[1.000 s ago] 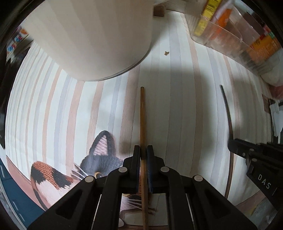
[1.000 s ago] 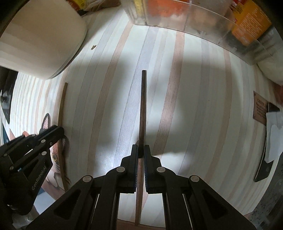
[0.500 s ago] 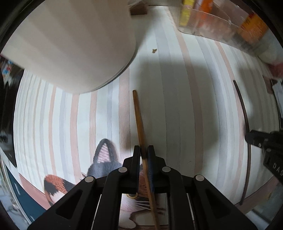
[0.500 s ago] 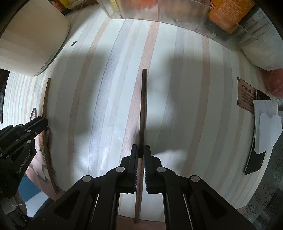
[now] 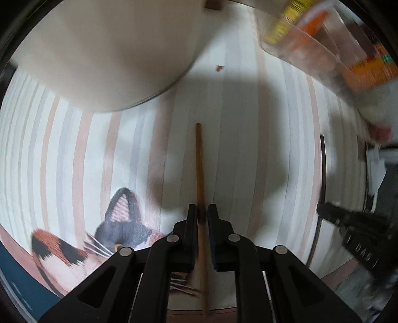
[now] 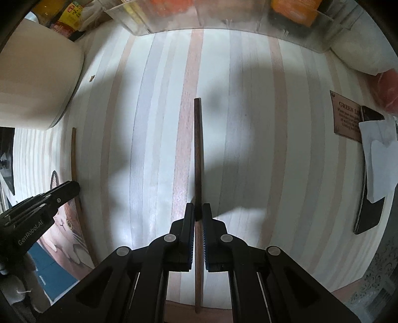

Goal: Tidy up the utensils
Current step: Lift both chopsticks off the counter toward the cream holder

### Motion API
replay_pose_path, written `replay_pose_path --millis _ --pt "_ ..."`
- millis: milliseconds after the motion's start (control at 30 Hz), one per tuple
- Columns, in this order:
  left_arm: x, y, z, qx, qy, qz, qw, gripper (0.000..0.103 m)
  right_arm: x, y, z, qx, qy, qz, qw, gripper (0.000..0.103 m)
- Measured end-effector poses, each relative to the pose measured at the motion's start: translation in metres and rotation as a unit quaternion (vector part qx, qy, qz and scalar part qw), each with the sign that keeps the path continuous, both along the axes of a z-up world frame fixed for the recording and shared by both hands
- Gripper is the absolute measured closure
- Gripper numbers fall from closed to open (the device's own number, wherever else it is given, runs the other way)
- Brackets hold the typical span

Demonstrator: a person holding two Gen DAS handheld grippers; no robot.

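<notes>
I hold one chopstick in each gripper. My left gripper (image 5: 202, 213) is pinched on the light brown chopstick (image 5: 199, 169), and my right gripper (image 6: 198, 212) is pinched on the dark brown chopstick (image 6: 197, 154). The jaws of both stand almost together, with only the stick between them. Both sticks point away from me, over the striped tablecloth (image 6: 248, 124), and the two are well apart, with a wide band of cloth between them.

I judge that the task is in its early or middle part: both utensils are picked up, but they are not yet brought together as a pair and not yet set in a place. Where they must go I cannot tell.

For moving there is open cloth in the middle. On the left stands a large cream container (image 5: 104, 49), near the tip of the light stick. At the far edge is a clear plastic organizer (image 6: 223, 17). On the right lie a small card (image 6: 345, 116) and a dark phone (image 6: 368, 203) under white paper. The cat picture (image 5: 119, 223) is below my left gripper.
</notes>
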State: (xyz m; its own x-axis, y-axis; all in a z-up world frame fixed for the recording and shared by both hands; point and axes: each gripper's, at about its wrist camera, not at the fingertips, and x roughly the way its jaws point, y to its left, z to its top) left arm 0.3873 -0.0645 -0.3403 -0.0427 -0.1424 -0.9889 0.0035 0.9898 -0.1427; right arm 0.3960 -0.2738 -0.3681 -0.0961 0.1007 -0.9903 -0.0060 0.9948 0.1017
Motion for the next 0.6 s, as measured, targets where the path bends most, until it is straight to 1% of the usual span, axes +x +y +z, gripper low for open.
replay_pose_path --millis 200,267,367,500,567,600 --pt "0.003 -0.025 0.002 0.045 -0.015 -0.05 0.9976 0.094 0.01 0.014 -0.001 -0.037 0.028 0.034 0.998 0.096" --pt "0.0 -0.036 0.002 0.052 -0.023 -0.059 0.9967 0.095 0.014 0.018 -0.002 -0.046 0.038 0.038 0.997 0.096" --pt "0.003 -0.044 0.002 0.052 -0.035 -0.054 0.9966 0.098 0.018 0.023 -0.002 -0.062 0.049 0.046 0.996 0.096" --pt "0.001 -0.048 0.006 0.06 -0.053 -0.053 0.9954 0.099 0.01 0.027 0.001 -0.07 0.028 0.047 0.996 0.096" --pt "-0.001 -0.049 0.008 0.056 -0.053 -0.047 0.9959 0.099 0.004 0.023 0.005 -0.063 0.009 0.038 0.997 0.097" --pt "-0.008 -0.049 0.01 0.052 -0.052 -0.043 0.9964 0.099 -0.003 0.022 0.005 -0.058 0.001 0.032 0.998 0.097"
